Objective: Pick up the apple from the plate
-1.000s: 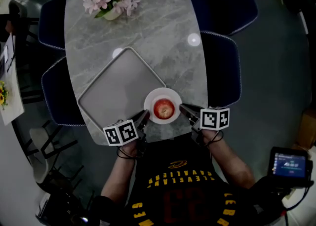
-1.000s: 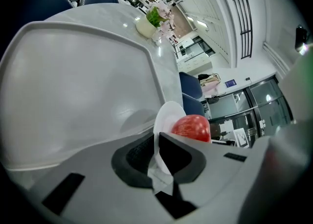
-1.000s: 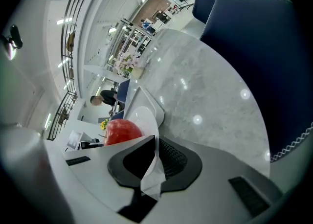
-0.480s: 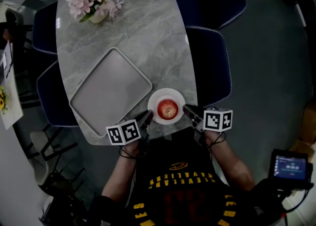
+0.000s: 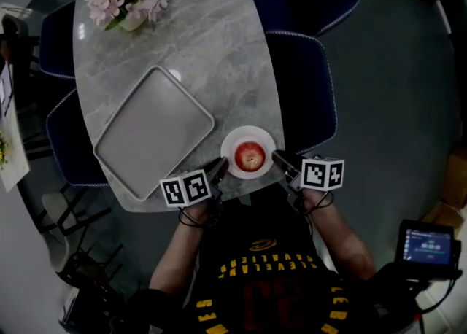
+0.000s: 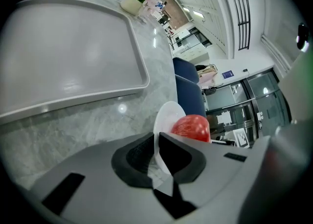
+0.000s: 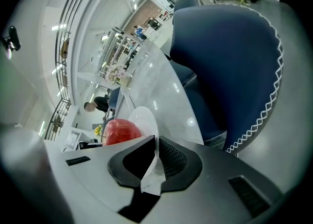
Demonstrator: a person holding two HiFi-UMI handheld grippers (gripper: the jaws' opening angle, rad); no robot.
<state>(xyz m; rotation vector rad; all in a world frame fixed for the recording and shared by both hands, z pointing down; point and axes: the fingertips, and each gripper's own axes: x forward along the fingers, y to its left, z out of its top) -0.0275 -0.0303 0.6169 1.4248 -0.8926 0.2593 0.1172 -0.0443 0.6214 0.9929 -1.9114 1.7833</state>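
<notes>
At the near end of a long grey marble-patterned table [image 5: 219, 48], seen from the head view, a person stands with a gripper in each hand. Dark blue chairs line both sides of the table, one [image 5: 303, 84] just right of the near end. A large grey rectangular tray [image 5: 149, 132] lies empty on the left half of the table, turned at an angle to the table's edge. At the far end stands a small pot of pink flowers [image 5: 125, 4]. A round white plate [image 5: 249, 134] sits at the table's near right edge, just beside the tray's nearest corner but apart from it. Whether the plate rests on the table or is raised off it cannot be told. The red apple [image 5: 249, 155] lies in the middle of the plate. The left gripper [image 5: 220, 168] meets the plate's left rim and the right gripper [image 5: 278, 157] meets its right rim, so the plate lies between them. In the left gripper view the jaws stand narrow, clamped on the thin white rim of the plate [image 6: 166, 115], with the apple [image 6: 191, 126] just beyond. In the right gripper view the jaws are likewise narrow, pinching the plate's rim [image 7: 144, 118], with the apple [image 7: 120, 131] just past it. Neither gripper touches the apple.
</notes>
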